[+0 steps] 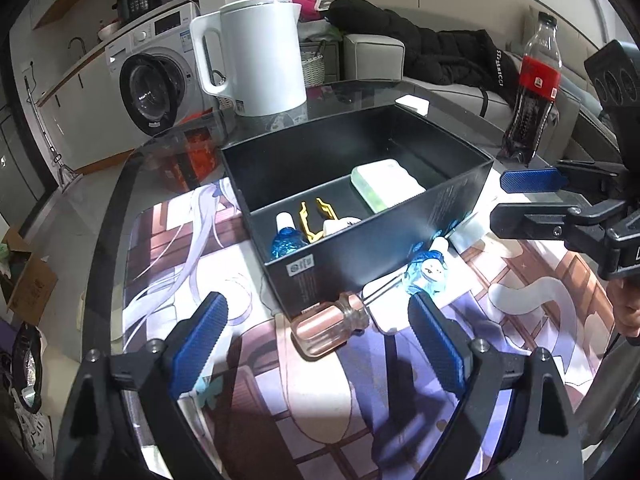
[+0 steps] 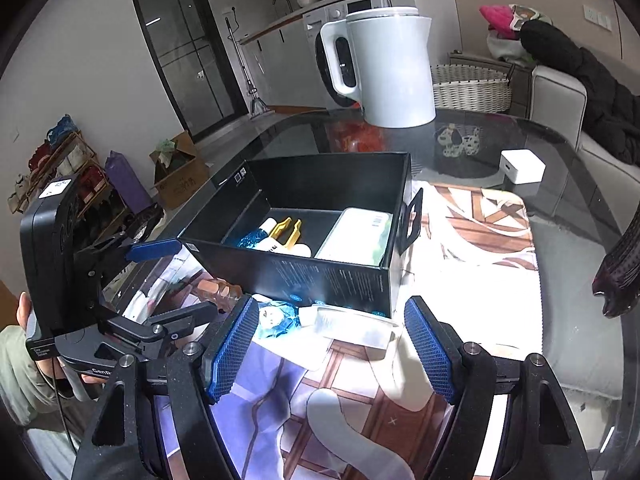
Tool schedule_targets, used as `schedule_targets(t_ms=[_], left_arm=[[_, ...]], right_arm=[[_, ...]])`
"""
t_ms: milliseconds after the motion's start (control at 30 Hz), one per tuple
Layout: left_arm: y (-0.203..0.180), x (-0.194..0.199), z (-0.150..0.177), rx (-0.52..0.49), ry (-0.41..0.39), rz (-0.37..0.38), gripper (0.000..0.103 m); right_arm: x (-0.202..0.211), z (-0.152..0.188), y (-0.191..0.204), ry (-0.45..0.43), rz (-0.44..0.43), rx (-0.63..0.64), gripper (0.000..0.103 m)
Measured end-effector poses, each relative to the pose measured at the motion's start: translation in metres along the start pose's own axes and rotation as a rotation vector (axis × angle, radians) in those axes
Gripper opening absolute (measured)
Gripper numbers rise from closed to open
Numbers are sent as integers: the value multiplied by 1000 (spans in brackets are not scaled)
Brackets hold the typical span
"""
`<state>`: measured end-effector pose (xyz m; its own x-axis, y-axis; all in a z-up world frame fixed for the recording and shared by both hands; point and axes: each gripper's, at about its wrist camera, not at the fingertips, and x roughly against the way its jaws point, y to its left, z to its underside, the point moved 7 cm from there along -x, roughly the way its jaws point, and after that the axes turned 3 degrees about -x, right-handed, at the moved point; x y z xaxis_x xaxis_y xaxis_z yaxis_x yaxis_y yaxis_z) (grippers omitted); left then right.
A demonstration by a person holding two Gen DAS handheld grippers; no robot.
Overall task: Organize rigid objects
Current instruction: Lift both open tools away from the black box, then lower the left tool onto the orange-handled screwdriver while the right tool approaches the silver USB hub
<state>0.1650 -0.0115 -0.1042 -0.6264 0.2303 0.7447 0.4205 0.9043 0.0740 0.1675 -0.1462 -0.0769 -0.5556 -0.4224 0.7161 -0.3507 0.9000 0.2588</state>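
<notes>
Here, both hand-held grippers, left (image 1: 318,334) and right (image 2: 330,350), gape with nothing between their blue pads. The open black cardboard box (image 1: 384,236) on the glass surface (image 2: 500,136) holds small items, while a clear-handled screwdriver (image 1: 332,320) and a blue bottle (image 1: 428,272) lie just outside its wall.

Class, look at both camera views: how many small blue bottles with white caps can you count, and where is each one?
2. One blue bottle lies inside the black box, left compartment, beside the yellow clip. The other blue bottle lies outside on the mat, against the box's front wall. More may be hidden.
</notes>
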Motion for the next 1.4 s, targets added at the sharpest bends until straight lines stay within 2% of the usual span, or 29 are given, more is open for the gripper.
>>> schedule_targets(t_ms=[267, 367, 433, 600, 733, 833, 900, 1033, 1133, 1267, 1400], left_arm=[[-11, -10, 2, -21, 40, 43, 92], [-15, -11, 3, -29, 50, 59, 89], [-18, -11, 5, -31, 66, 79, 83], [-16, -14, 8, -22, 91, 92, 78], [-16, -14, 12, -23, 115, 107, 68], [-18, -10, 15, -21, 123, 126, 68], [-19, -6, 18, -16, 127, 135, 68], [-24, 0, 24, -22, 141, 162, 67], [-30, 5, 26, -33, 144, 181, 67], [-35, 0, 23, -57, 136, 162, 66], [-29, -9, 20, -40, 146, 148, 61]], right_arm=[[-11, 7, 4, 51, -28, 5, 77], [-13, 11, 6, 77, -33, 10, 77], [-13, 12, 8, 87, -37, 13, 77], [-9, 4, 2, 40, 1, 15, 77], [-13, -1, 0, 28, -19, -5, 77], [-14, -1, 3, 32, -17, 18, 77], [-15, 2, 4, 48, -8, 27, 77], [-20, 15, 8, 143, -61, 17, 77], [-21, 24, 14, 163, -52, 41, 77], [-24, 28, 21, 168, 3, 121, 77], [-24, 29, 19, 184, 51, 144, 77]])
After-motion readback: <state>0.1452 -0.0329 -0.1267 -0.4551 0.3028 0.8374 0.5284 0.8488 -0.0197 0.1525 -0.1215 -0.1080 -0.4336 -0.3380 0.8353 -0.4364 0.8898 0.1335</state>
